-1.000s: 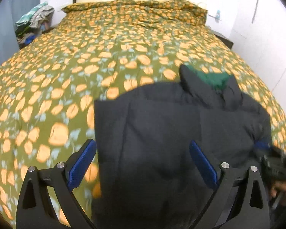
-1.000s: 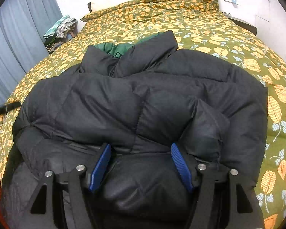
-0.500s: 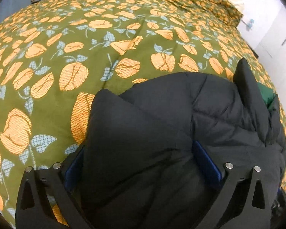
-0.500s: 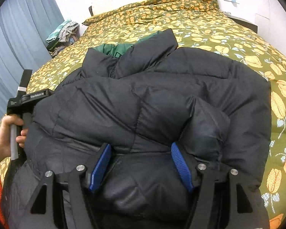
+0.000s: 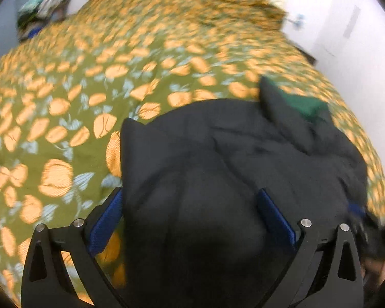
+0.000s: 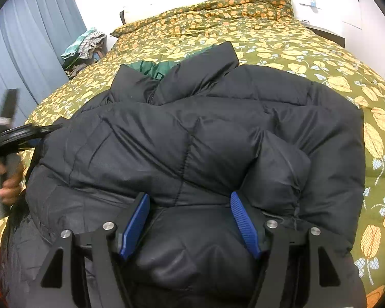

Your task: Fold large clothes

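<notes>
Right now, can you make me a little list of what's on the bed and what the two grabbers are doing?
bed cover: green bedspread with orange flowers
clothing: black puffy jacket lying on the bedspread, green lining showing at the collar
right gripper: closed on a thick fold of the jacket's near edge
left gripper: jacket fabric bulging between its blue pads, picture blurred, grip unclear
beside the bed: pile of clothes near the blue curtain
</notes>
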A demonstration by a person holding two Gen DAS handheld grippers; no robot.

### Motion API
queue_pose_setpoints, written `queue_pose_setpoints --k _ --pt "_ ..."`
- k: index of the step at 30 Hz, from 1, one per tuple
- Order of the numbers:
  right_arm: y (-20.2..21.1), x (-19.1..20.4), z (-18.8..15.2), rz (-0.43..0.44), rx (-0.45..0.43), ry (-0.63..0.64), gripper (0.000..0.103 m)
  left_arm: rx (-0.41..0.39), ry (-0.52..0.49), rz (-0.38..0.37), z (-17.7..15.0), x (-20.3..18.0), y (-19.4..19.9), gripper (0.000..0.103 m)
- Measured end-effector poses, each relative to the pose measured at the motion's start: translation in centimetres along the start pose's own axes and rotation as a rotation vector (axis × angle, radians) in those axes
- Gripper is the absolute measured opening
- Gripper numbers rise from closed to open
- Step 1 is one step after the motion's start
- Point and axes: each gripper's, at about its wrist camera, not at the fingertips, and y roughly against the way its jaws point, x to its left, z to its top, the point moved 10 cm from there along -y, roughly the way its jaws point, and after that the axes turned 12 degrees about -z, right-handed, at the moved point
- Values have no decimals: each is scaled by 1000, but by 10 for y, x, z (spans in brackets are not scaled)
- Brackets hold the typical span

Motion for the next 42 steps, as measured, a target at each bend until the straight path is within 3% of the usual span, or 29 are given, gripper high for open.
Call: queue_pose_setpoints --k 5,7,10,15,18,21,26,29,34,38,42 --pt "0 1 0 -2 -1 1 66 77 -53 36 -42 6 -9 103" --pt "0 1 -1 -5 0 3 66 79 10 -14 -51 12 -22 103" --pt "0 2 -1 -19 3 11 66 66 80 -55 -53 20 -28 103" --pt "-1 3 0 -30 5 19 66 55 49 -1 -54 12 -14 103" --pt "-1 4 1 -44 10 29 67 52 3 21 -59 -4 9 101" --pt "8 7 5 -72 30 55 68 39 -71 -9 -69 -30 37 102" --pt "53 11 1 -106 60 98 68 98 -190 -44 -111 -72 58 102" --pt "90 23 -19 -103 66 180 68 142 -236 -27 -142 -85 61 102" --pt "125 38 -82 -71 163 249 68 185 -261 -4 -179 -96 70 102" --pt "138 52 -138 -24 253 234 68 235 -238 -12 -202 -96 76 102" --pt "143 50 -160 -48 256 181 68 260 -240 4 -217 -96 86 102"
